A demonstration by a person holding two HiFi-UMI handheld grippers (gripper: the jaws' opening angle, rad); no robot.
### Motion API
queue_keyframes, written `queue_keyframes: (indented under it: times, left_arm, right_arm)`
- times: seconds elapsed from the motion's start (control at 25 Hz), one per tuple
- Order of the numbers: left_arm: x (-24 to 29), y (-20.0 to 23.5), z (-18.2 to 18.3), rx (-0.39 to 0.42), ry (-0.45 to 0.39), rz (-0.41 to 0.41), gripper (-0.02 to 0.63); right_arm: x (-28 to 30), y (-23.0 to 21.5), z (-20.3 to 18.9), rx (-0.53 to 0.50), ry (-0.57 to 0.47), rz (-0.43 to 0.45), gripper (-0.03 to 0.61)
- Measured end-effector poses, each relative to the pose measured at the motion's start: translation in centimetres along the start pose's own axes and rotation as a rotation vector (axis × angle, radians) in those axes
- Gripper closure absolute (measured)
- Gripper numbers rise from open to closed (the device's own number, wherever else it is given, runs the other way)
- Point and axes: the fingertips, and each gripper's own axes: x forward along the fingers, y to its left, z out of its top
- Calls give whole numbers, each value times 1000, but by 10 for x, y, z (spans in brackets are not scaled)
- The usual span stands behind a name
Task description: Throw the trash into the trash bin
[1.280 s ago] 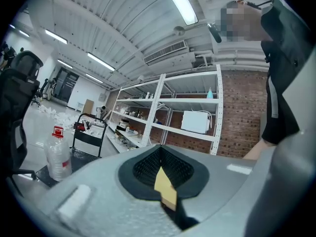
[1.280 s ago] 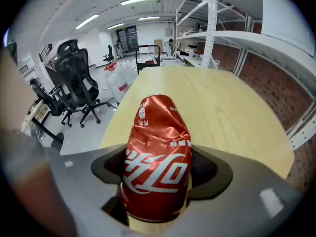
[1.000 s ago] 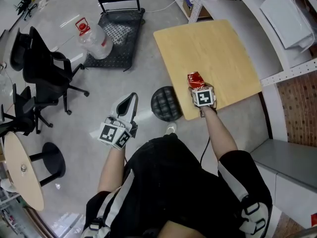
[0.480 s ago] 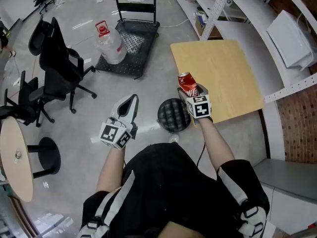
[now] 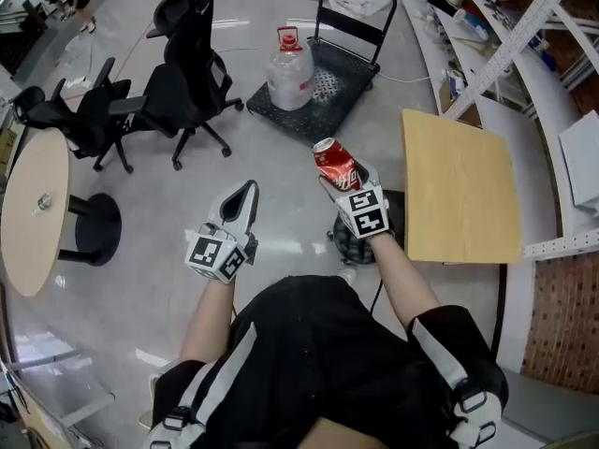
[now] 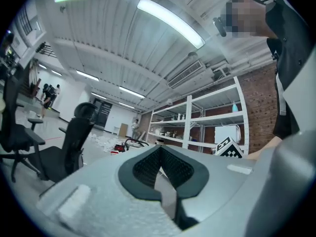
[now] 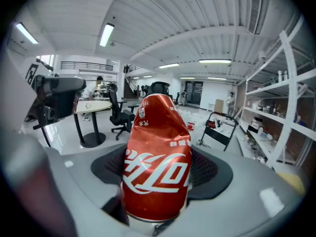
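My right gripper [image 5: 343, 172] is shut on a dented red cola can [image 5: 335, 164], held upright in the air near the middle of the head view. In the right gripper view the can [image 7: 157, 171] fills the space between the dark pads [image 7: 210, 169]. The black mesh trash bin [image 5: 348, 247] stands on the floor just beneath that hand, mostly hidden by the gripper and its marker cube. My left gripper [image 5: 243, 197] hovers to the left of the can with its jaws together and nothing in them; the left gripper view shows those pads [image 6: 168, 168] meeting at the tip.
A square wooden table [image 5: 459, 190] stands to the right of the bin. Further off is a flat cart [image 5: 328, 90] with a large water jug [image 5: 290, 71]. Black office chairs [image 5: 182, 92] and a round table [image 5: 33, 215] are at the left. Shelving runs along the right.
The right gripper lifted the can off the wooden table and carried it left, over the bin. The head view swung left. The left gripper stayed shut and empty.
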Motion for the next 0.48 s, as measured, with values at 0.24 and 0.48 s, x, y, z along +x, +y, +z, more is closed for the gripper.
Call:
queue_keyframes:
  times: [0.24, 0.48]
  left_arm:
    - [-94, 51, 31, 47, -57, 206, 611]
    - [-208, 99, 44, 67, -92, 429, 611]
  right_arm:
    - [37, 105, 55, -44, -81, 212, 224]
    - [65, 232, 94, -94, -149, 428, 223]
